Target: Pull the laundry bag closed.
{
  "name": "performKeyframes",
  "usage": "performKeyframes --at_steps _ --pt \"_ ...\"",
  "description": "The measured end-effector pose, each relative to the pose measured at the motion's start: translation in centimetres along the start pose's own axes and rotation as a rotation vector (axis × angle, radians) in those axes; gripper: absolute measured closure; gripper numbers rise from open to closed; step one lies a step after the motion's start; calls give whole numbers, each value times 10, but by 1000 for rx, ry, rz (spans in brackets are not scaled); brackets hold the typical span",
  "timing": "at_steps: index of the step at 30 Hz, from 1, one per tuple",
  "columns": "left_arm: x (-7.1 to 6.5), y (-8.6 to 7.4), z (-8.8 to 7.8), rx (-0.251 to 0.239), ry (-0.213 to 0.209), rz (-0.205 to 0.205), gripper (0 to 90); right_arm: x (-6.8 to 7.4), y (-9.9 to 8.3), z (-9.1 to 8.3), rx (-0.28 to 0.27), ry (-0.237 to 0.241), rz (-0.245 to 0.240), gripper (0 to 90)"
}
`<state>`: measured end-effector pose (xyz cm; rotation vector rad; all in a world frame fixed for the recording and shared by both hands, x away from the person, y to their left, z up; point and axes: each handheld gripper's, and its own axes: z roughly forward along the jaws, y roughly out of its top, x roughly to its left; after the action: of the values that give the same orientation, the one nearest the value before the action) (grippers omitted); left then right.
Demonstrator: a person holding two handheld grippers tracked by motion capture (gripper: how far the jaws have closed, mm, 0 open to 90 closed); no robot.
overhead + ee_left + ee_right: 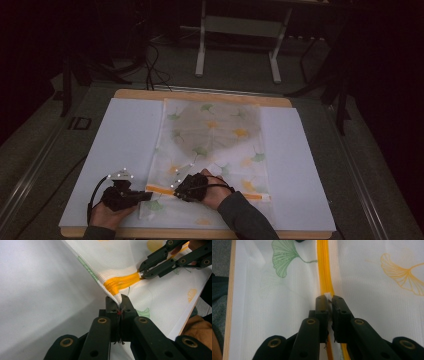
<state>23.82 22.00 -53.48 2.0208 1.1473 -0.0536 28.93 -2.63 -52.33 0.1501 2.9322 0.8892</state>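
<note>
Mesh bag [212,150], white with printed ginkgo leaves, lies flat along the middle of the pale sheet [120,145] that covers the tabletop [200,95], its orange zipper [162,189] running across the end nearest the person. A darker rounded thing shows faintly through the fabric at the far end; what it is cannot be told.

The left hand-held gripper [119,305] is clamped on the bag's edge right beside the zipper's end, lifting that corner slightly off the sheet. Judging by its place, it serves as an anchor, so the thin fabric stays taut instead of bunching when the zipper is worked.

The right hand-held gripper [329,300] sits on the orange zipper line a little farther along, jaws pinched together on a small white tab, probably the zipper pull [327,294]. The two grips are set close together on the same seam, which suggests one holds while the other slides the pull.
</note>
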Motion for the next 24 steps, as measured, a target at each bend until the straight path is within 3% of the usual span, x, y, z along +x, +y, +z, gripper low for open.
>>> performKeyframes --at_steps 24 --pt "0 0 0 1 3 2 882 -1 -12 -10 29 -8 -9 842"
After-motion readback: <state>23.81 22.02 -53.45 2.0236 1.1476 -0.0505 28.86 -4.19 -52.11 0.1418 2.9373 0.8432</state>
